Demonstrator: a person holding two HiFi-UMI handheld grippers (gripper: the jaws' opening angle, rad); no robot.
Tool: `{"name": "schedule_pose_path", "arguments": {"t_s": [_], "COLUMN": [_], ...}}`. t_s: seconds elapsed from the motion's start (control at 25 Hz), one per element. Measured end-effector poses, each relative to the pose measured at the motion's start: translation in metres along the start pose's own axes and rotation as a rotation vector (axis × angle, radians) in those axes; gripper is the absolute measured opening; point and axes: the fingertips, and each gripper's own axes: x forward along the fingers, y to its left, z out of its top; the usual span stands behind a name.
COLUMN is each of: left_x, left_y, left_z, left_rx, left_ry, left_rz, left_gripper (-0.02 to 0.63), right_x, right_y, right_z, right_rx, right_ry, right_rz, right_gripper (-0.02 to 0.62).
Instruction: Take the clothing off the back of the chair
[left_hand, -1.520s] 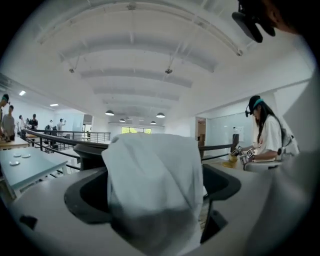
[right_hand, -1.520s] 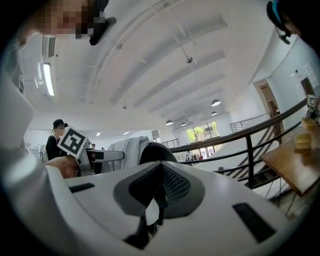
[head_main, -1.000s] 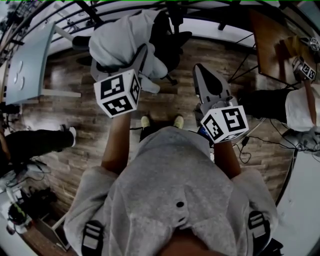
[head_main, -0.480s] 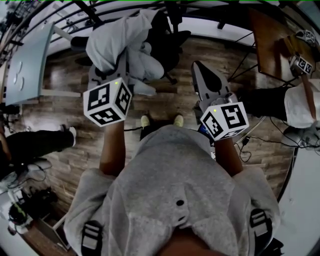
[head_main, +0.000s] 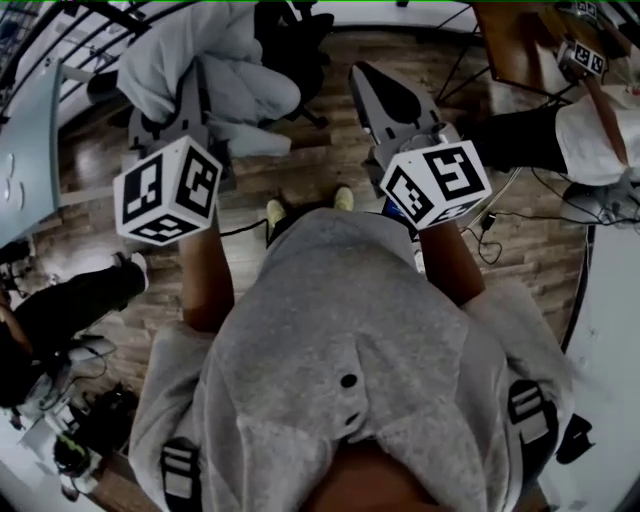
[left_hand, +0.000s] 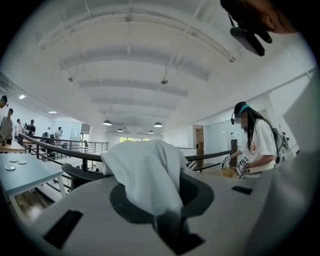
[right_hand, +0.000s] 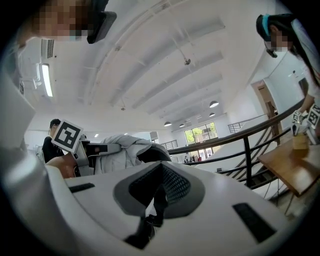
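A pale grey garment (head_main: 170, 60) hangs over the back of a black office chair (head_main: 290, 30) at the top of the head view. My left gripper (head_main: 195, 85) is at the garment. Its jaws are closing, and a fold of the cloth (left_hand: 145, 175) runs down into the narrow gap between them, pinched there. My right gripper (head_main: 362, 75) is held level to the right of the chair, apart from the garment, its jaws together with nothing in them. In the right gripper view the garment (right_hand: 125, 150) lies over the chair (right_hand: 152, 154) beside the left gripper's marker cube (right_hand: 67, 136).
A light table (head_main: 30, 140) stands at the left and a wooden table (head_main: 520, 40) at the top right. A person in white (head_main: 590, 120) works at the right. Cables (head_main: 490, 220) lie on the wood floor. Someone's legs (head_main: 70, 300) reach in from the left.
My left gripper's jaws have closed on the garment and it has moved left and up, drawing the cloth with it. The right gripper has stayed in place.
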Motion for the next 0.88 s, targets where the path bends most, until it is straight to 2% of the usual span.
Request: {"name": "schedule_pose_path", "arguments": {"t_s": [0.24,0.88], "left_x": [0.022,0.049], "left_y": [-0.022,-0.049], "left_z": [-0.007,-0.002], "left_rx": [0.008,0.007], "left_ry": [-0.014,-0.006], "left_rz": [-0.050,-0.149], "left_gripper": [0.091,0.089], "right_x": [-0.017,-0.024], "right_y": [-0.041,-0.059], "right_z": [-0.004,0.005], "right_rx": [0.003,0.009], "right_ry": [-0.022,-0.034], "right_rz": [-0.080,-0.161], "right_gripper": [0.009,0.011]}}
